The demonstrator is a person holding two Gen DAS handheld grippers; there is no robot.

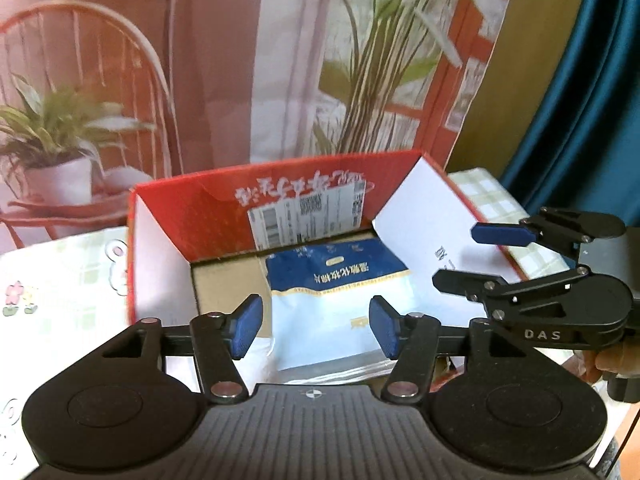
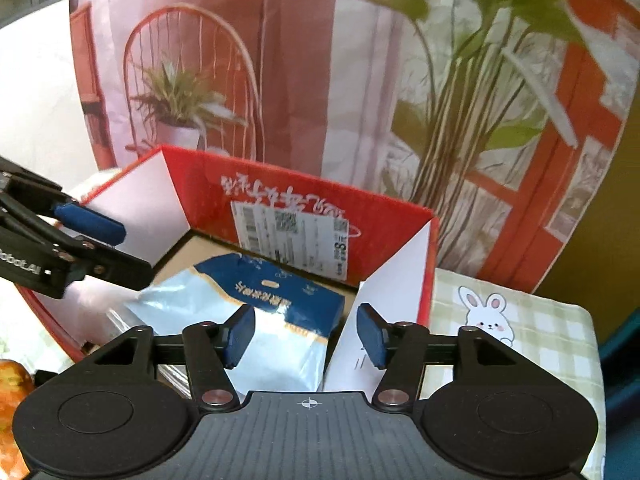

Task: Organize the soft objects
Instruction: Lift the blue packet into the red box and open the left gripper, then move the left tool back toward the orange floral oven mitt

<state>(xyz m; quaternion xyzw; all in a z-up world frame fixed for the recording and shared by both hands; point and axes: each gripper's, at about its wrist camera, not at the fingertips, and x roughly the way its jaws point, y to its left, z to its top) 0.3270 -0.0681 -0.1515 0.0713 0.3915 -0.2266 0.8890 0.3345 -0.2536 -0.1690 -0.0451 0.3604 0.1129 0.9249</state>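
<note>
A soft blue and white pack (image 1: 332,300) lies inside a red cardboard box (image 1: 208,208) whose flaps stand up. My left gripper (image 1: 316,328) hovers over the near end of the pack, open, its blue pads clear of it. From the right, my right gripper (image 1: 460,258) reaches over the box's white right flap, jaws apart. In the right wrist view the same pack (image 2: 264,304) rests tilted in the box (image 2: 200,184), with my right gripper (image 2: 306,334) open above it and nothing pressed between the pads. At the left of that view my left gripper (image 2: 124,248) is open too.
A printed backdrop (image 1: 240,60) of plants and a chair stands close behind the box. A green checked cloth with a rabbit (image 2: 486,318) covers the table. An orange object (image 2: 12,384) sits at the near left edge. A blue curtain (image 1: 592,100) hangs at the right.
</note>
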